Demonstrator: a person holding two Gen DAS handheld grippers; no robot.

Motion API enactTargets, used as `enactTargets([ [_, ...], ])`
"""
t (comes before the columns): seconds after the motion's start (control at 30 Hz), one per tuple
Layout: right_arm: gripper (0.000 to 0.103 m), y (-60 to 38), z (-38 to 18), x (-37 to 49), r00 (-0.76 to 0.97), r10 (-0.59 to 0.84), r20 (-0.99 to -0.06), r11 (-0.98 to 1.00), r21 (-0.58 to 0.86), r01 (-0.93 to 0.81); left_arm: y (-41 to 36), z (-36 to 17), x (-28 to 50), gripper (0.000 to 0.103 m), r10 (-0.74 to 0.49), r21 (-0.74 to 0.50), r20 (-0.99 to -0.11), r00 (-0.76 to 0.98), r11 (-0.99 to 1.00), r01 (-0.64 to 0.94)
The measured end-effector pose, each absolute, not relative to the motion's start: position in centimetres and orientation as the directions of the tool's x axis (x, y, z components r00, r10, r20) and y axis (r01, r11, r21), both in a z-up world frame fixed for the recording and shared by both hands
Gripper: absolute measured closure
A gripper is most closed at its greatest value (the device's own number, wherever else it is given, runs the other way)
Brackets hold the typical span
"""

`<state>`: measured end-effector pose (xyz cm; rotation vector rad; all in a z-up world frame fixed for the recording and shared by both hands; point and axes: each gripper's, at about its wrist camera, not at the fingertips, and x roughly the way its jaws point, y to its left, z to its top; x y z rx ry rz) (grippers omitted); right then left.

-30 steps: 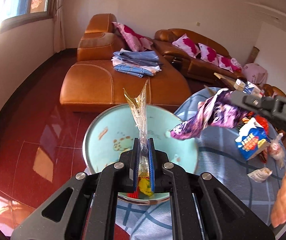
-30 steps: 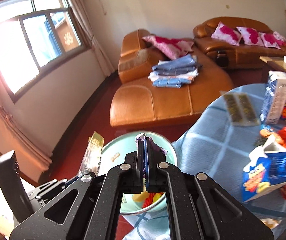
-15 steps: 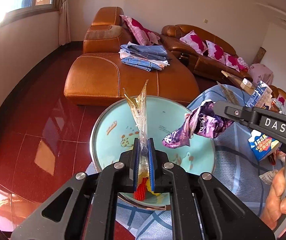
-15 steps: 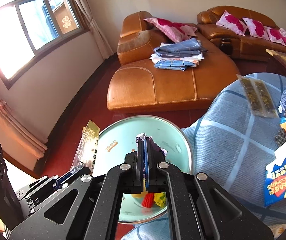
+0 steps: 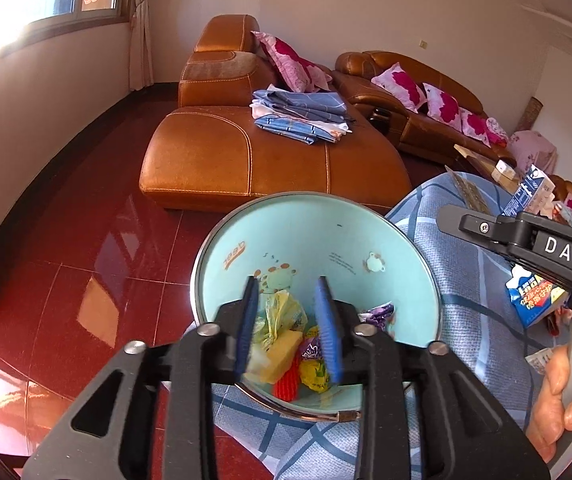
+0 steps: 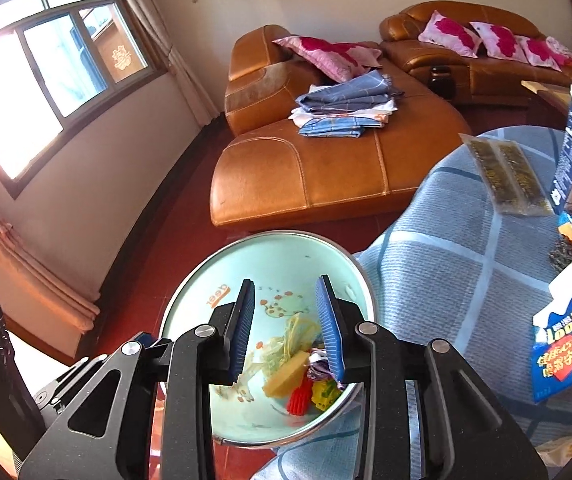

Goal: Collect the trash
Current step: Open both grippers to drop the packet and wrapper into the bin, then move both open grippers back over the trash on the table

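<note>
Both claws are spread wide with nothing in them, left claw [image 5: 288, 320] and right claw [image 6: 288, 326] over the mint-green bin [image 5: 406, 248]. Wrappers [image 5: 281, 320] sit inside it toward 6 o'clock. A blue snack carton [image 6: 566, 348] lies on the blue-checked counter [image 6: 466, 260] at 3 o'clock.

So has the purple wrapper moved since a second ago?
Yes. It left the right gripper, whose jaws now stand open, and dropped down into the light blue bin; the purple wrapper lies against the bin's inner wall.
</note>
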<state>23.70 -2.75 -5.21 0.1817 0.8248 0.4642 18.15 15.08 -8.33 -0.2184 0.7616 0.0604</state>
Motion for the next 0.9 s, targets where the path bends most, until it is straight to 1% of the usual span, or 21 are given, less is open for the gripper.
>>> enactTargets([
  [0.07, 0.07, -3.1, -5.1, 23.8, 0.589, 0.455, -0.668, 0.89, 0.33, -0.314, 14.8, -8.1, 18.0, 0.063, -0.023, -0.173, -0.687, 0.726, 0.976, -0.133],
  [0.1, 0.07, -3.2, -5.1, 23.7, 0.591, 0.451, -0.669, 0.892, 0.329, -0.308, 14.7, -8.0, 17.9, 0.062, -0.023, -0.173, -0.686, 0.727, 0.976, -0.132],
  [0.17, 0.07, -3.6, -4.9, 23.7, 0.596, 0.444, -0.669, 0.896, 0.328, -0.299, 14.5, -7.8, 17.8, 0.055, -0.022, -0.172, -0.684, 0.729, 0.976, -0.133],
  [0.23, 0.069, -3.9, -4.5, 23.6, 0.602, 0.437, -0.668, 0.899, 0.321, -0.297, 14.4, -7.6, 17.9, 0.052, -0.022, -0.174, -0.682, 0.731, 0.976, -0.133],
  [0.27, 0.068, -4.0, -4.3, 23.5, 0.606, 0.428, -0.67, 0.904, 0.308, -0.298, 14.3, -7.5, 17.8, 0.045, -0.019, -0.176, -0.682, 0.731, 0.974, -0.139],
  [0.33, 0.065, -3.9, -4.2, 23.3, 0.61, 0.418, -0.673, 0.908, 0.292, -0.301, 14.3, -7.3, 17.6, 0.035, -0.003, -0.177, -0.679, 0.734, 0.971, -0.16],
  [0.57, 0.065, -4.3, -3.6, 21.8, 0.646, 0.385, -0.659, 0.922, 0.247, -0.298, 14.0, -7.1, 16.9, 0.035, 0.001, -0.177, -0.678, 0.735, 0.97, -0.165],
  [0.73, 0.065, -4.2, -2.9, 21.2, 0.656, 0.384, -0.65, 0.922, 0.236, -0.307, 13.9, -7.0, 16.4, 0.035, 0.003, -0.184, -0.68, 0.733, 0.967, -0.175],
  [0.9, 0.065, -4.0, -1.7, 20.2, 0.676, 0.396, -0.622, 0.917, 0.234, -0.323, 14.1, -6.5, 16.0, 0.035, 0.011, -0.187, -0.676, 0.737, 0.965, -0.185],
])
